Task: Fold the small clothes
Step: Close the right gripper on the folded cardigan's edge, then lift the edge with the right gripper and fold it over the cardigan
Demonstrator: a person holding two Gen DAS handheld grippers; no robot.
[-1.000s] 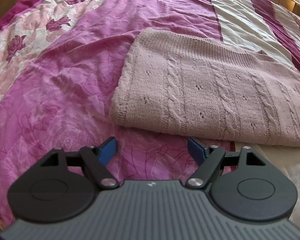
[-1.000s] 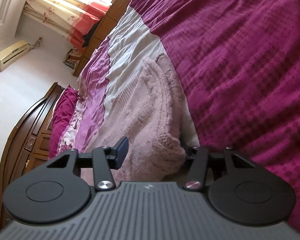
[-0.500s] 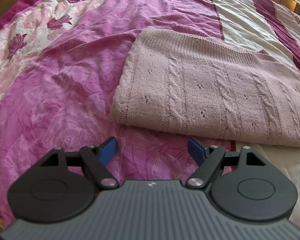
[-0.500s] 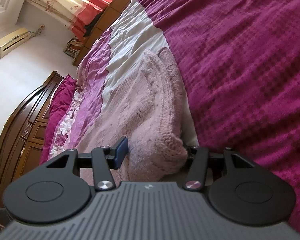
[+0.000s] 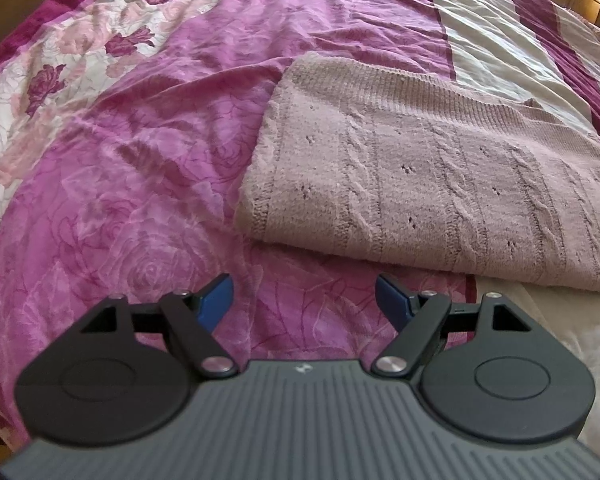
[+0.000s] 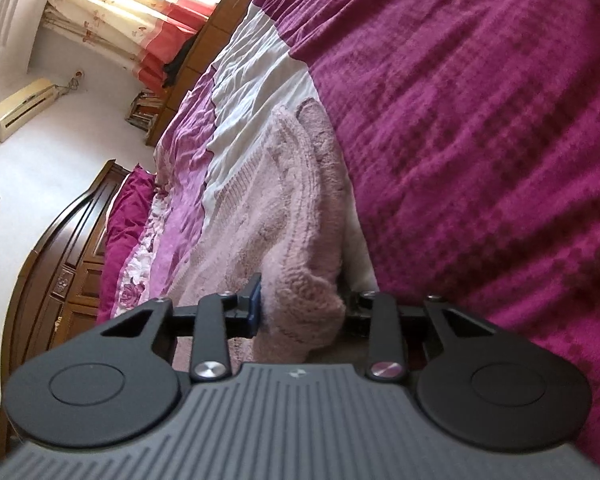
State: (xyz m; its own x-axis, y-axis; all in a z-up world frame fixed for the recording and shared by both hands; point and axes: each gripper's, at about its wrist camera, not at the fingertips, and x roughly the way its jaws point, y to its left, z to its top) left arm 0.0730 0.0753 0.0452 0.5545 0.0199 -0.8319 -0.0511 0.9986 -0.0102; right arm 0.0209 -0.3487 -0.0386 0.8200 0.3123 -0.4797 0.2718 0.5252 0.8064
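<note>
Closing on the knitted sweater [image 6: 300, 312], the right gripper [image 6: 300, 308]: jaws having just been narrowing, with a bunched corner of the pink knit between them, the blue pad [image 6: 254, 304] pressing on one side, the other pad hidden behind the wool. Hanging with jaws wide apart and nothing between them, the left gripper [image 5: 304, 300], just beside the near folded edge of the sweater [image 5: 440, 184] and not touching it.

Lying flat on the bedspread [image 5: 140, 160], the sweater, already doubled over, mostly on the pink rose part and partly on the pale stripe [image 5: 496, 52] beyond it.

Risking, probably, a grip on only the top layer or on a loose lump, so that the lower layer is staying behind and the fold is opening when lifting. Risking also catching the bedspread under the sweater together with the wool. Stretching the soft knit, if pulling from one corner only while the far side is remaining unsupported.
</note>
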